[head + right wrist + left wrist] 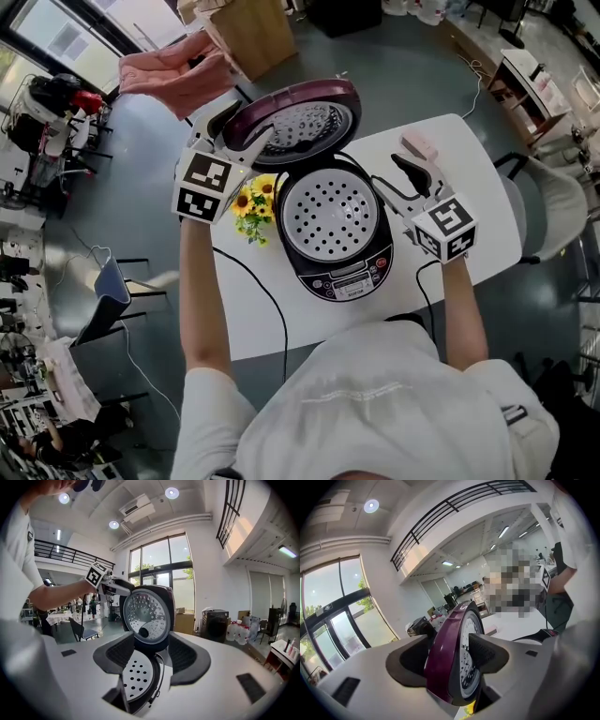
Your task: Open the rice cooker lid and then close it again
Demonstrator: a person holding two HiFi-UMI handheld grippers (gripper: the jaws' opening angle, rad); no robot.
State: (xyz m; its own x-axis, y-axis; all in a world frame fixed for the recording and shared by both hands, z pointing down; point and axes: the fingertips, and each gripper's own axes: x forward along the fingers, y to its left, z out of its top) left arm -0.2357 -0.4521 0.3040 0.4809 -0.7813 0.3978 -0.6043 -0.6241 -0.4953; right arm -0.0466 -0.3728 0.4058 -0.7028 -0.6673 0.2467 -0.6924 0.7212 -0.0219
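Note:
The rice cooker [339,274] stands on the white table with its dark red lid [302,120] swung up and back. A white perforated tray [330,216] shows in the pot. My left gripper [242,129] straddles the lid's left rim; in the left gripper view the lid edge [445,658] stands between the wide-spread jaws of the gripper [451,654], with a gap on the outer side. My right gripper [412,161] hovers at the cooker's right side, open and empty. In the right gripper view, beyond the gripper [150,651], I see the lid's inner plate [144,616] and the tray [137,677].
Yellow flowers [253,206] sit at the cooker's left, under my left arm. A black cable [272,302] runs over the white table [478,159]. A pink cloth [173,70] and a cardboard box [253,33] lie behind. A chair [553,208] stands at the right.

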